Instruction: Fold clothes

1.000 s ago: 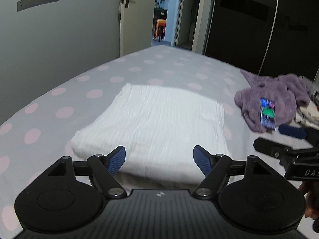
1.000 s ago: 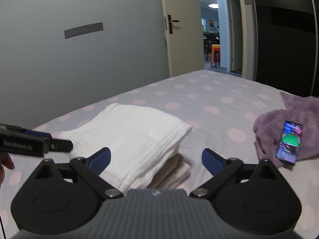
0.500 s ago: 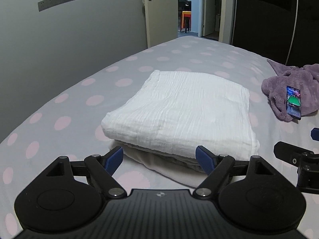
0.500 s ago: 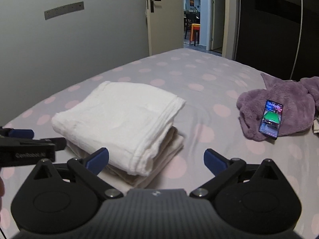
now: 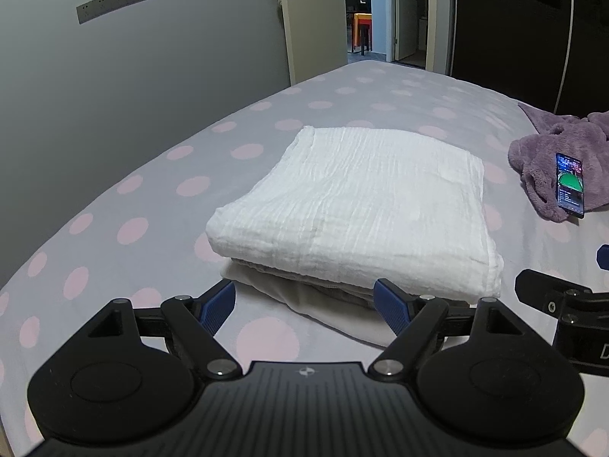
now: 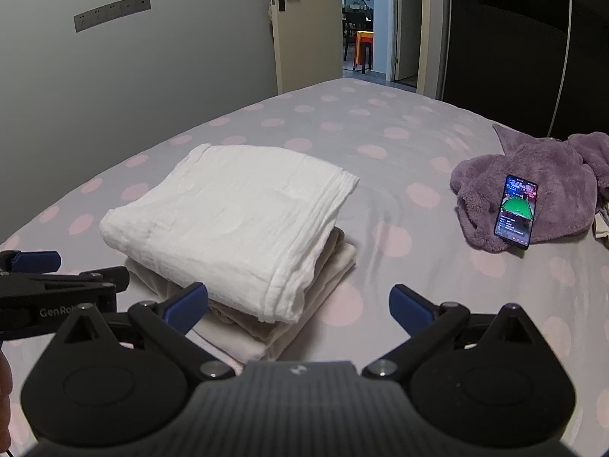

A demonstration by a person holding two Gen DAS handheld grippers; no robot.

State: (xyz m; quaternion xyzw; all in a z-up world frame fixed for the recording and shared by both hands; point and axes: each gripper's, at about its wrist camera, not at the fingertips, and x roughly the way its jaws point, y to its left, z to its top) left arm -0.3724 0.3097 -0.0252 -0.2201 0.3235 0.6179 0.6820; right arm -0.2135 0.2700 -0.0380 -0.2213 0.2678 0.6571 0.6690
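Observation:
A folded white garment [image 5: 354, 205] lies on top of a folded cream one [image 5: 304, 297] on the polka-dot bed; the same stack [image 6: 232, 224] shows in the right wrist view. My left gripper [image 5: 304, 301] is open just in front of the stack's near edge, nothing between its blue pads. My right gripper [image 6: 298, 302] is open too, near the stack's right corner, with only the cream layer's edge below it. The left gripper [image 6: 34, 266] appears at the right wrist view's left edge, and the right gripper [image 5: 563, 297] at the left wrist view's right edge.
A crumpled purple fleece garment [image 6: 533, 194] lies at the right with a lit phone [image 6: 515, 211] propped on it. The grey sheet with pink dots [image 6: 399, 133] stretches to a grey wall on the left, a dark wardrobe and an open doorway [image 6: 361, 26] behind.
Both grippers have drawn back from the folded stack, which now sits farther ahead in both views. The left gripper's fingers have spread slightly wider. The stack has not moved.

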